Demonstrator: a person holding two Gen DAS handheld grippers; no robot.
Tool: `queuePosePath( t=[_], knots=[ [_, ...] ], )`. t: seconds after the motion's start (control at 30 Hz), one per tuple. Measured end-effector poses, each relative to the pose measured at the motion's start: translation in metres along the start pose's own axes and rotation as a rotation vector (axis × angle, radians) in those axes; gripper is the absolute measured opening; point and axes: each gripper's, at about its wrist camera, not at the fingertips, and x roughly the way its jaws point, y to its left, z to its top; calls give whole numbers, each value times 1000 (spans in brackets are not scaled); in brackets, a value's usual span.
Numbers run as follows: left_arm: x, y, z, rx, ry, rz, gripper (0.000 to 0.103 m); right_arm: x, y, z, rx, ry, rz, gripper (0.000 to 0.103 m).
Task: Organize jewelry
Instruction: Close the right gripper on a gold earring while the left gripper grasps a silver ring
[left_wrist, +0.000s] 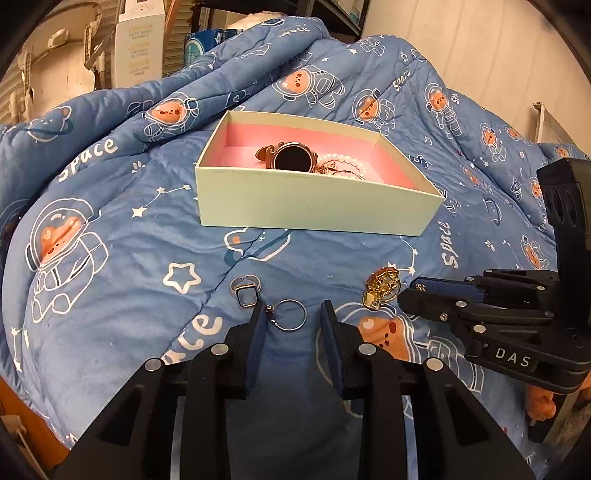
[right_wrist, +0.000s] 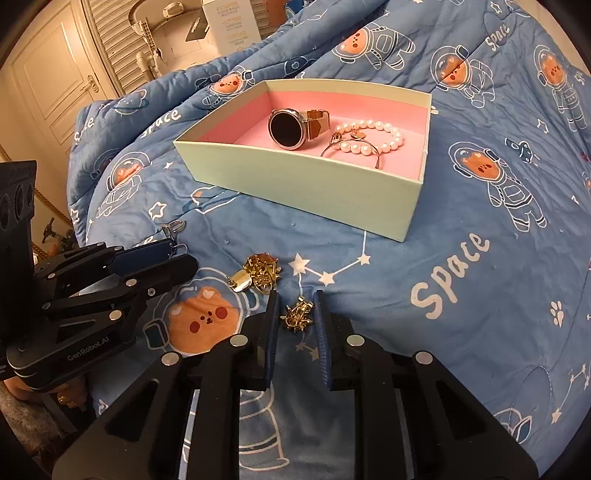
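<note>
Two claws work low over a blue quilt (left_wrist: 110, 229) spread on the bed. Ahead of both, well apart, sits the open box (left_wrist: 314, 206) with pink lining, already holding a watch (right_wrist: 286, 127), a pearl bracelet (right_wrist: 373, 138) and a thin gold bangle (right_wrist: 351, 149).

Left claw (left_wrist: 293, 317): fingers narrowed around a silver ring (left_wrist: 290, 314); the ring's stone end touches the left pad, but a gap shows at the right pad, so not clamped as far as I can tell. A second, square-faced ring (left_wrist: 245, 291) lies just ahead-left of its tips.

Right claw (right_wrist: 297, 312): fingers drawn close about a small gold spiky earring (right_wrist: 297, 314), right pad touching; grip looks made or nearly so. Its gold mate (right_wrist: 258, 275) lies just ahead-left, between the two claws.

Judgement: each piece sits dead centre between its fingers; next is lift, then forward to the box.
</note>
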Motion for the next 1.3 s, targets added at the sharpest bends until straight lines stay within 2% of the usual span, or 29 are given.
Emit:
queuePosePath(
  t=[0.1, 0.5, 0.83, 1.3],
  knots=[
    [1, 0, 0, 0, 0, -1, 21, 0, -1, -1, 6, -1, 2, 19],
    [-13, 5, -9, -45, -12, -22, 21, -10, -2, -3, 31, -6, 16, 19],
    [-32, 3, -14, -76, -25, -57, 21, -24, 3, -7, 43, 0, 70, 19],
    [-47, -15, 19, 0, -77, -56, 21, -41, 11, 12, 23, -41, 94, 19]
  ],
)
